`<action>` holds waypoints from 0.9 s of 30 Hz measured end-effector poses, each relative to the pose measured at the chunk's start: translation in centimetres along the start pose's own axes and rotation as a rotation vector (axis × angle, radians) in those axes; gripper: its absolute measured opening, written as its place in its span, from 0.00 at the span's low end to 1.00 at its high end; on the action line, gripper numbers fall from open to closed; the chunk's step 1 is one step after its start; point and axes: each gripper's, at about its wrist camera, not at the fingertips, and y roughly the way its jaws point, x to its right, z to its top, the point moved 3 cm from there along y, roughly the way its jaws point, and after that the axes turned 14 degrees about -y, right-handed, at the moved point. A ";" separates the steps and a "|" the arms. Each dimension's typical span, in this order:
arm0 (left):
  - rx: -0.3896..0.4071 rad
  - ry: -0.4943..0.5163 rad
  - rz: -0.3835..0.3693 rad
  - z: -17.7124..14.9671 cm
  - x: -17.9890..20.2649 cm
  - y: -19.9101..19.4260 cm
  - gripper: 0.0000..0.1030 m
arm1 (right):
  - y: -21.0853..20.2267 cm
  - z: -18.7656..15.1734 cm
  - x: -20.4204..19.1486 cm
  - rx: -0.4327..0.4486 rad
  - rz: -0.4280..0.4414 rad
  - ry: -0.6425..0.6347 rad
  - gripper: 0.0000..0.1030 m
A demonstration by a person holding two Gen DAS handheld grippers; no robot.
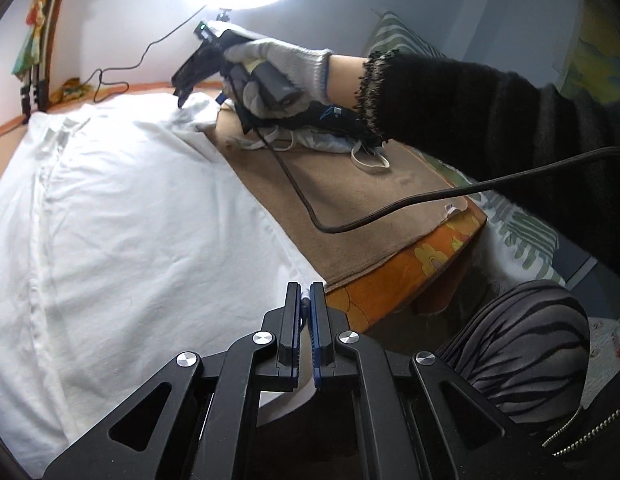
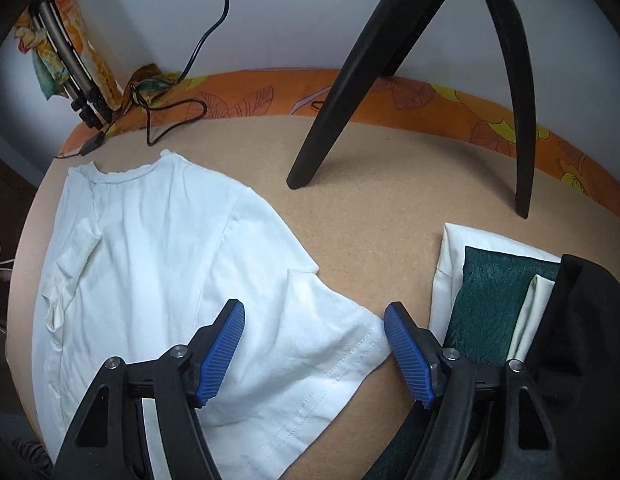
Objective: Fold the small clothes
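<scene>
White T-shirt (image 2: 158, 264) is laid flat on the tan mat (image 2: 349, 184), collar away, 1 sleeve spread toward the folded stack (image 2: 489, 300). Left gripper (image 1: 306, 300) is seen clamped shut on a thin bit of white fabric at the shirt's near edge. Right gripper (image 2: 313, 344) is held wide open above the sleeve hem, nothing gripped. Fabric is judged light, limp, slightly wrinkled, low-slip against ribbed pads. Best taken at the stitched hem or sleeve edge; 1 layer only should be pinched, or bunching is likely.

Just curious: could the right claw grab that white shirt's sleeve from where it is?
Probably yes. The right claw is open right over the white shirt's sleeve, with nothing between them.
</scene>
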 end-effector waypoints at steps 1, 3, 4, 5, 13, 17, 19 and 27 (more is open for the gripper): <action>0.009 -0.003 0.004 0.0 0.0 -0.1 0.03 | 0.0 0.0 -0.2 -0.001 -0.011 -0.008 0.70; 0.018 -0.022 0.005 0.3 -0.4 -0.1 0.03 | -0.2 0.0 -0.3 -0.002 -0.034 -0.016 0.52; 0.020 -0.039 0.002 0.4 -0.7 -0.1 0.03 | -0.4 0.0 -0.3 -0.003 -0.034 -0.013 0.33; 0.024 -0.056 0.001 0.6 -1.0 -0.1 0.03 | -0.6 0.1 -0.2 -0.004 -0.019 -0.005 0.26; 0.071 -0.094 -0.005 0.0 -1.8 -1.7 0.03 | -4.4 1.5 -2.0 0.044 -0.032 -0.005 0.01; 0.091 -0.138 -0.008 -0.4 -3.0 -2.7 0.03 | -6.4 2.9 -4.1 0.047 -0.063 -0.037 0.01; 0.103 -0.163 -0.009 -0.7 -3.8 -3.4 0.03 | -6.7 4.2 -5.5 0.045 -0.088 -0.055 0.01; 0.133 -0.233 0.003 -2.0 -7.3 -5.4 0.03 | -5.7 8.8 -13.9 0.014 -0.181 -0.205 0.01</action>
